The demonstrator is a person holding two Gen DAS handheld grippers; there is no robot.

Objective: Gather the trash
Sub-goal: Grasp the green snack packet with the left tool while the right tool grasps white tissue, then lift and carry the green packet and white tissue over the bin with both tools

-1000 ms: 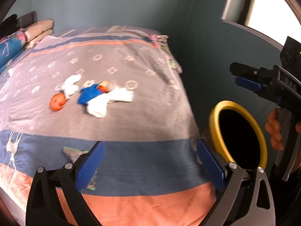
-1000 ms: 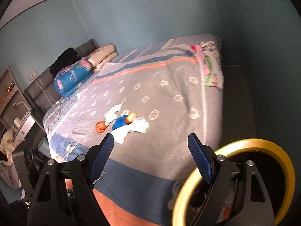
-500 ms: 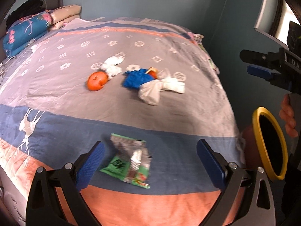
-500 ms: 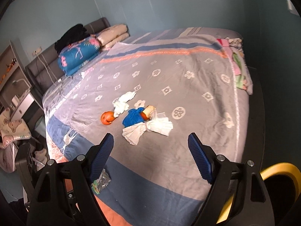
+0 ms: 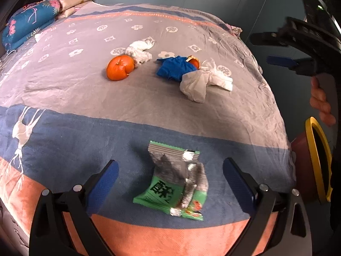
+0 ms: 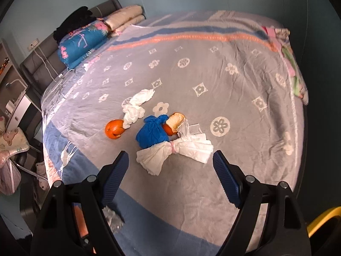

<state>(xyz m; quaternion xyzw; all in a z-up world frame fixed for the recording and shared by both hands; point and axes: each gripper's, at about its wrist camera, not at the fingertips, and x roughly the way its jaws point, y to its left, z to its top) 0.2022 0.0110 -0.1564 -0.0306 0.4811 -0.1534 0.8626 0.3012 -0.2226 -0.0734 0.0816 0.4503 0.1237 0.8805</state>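
Left hand-held gripper (image 5: 170, 175) spread wide, straddling the green wrapper (image 5: 173, 181) near the bed (image 5: 64, 128) edge, ready to pinch. Right hand-held gripper (image 6: 170, 170) apart, empty. Bin (image 5: 317, 160) beside the bed for drop-off.

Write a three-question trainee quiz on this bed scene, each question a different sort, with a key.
1. True or false: the left tongs are shut on the green snack wrapper.
2. Multiple choice: what lies against the orange peel? A) blue wad B) white tissue C) pillow
3. Fill in: the trash bin has a ____ rim.

Key: 1 false, both tongs stand open and the wrapper lies loose on the blanket; 2 B; 3 yellow.
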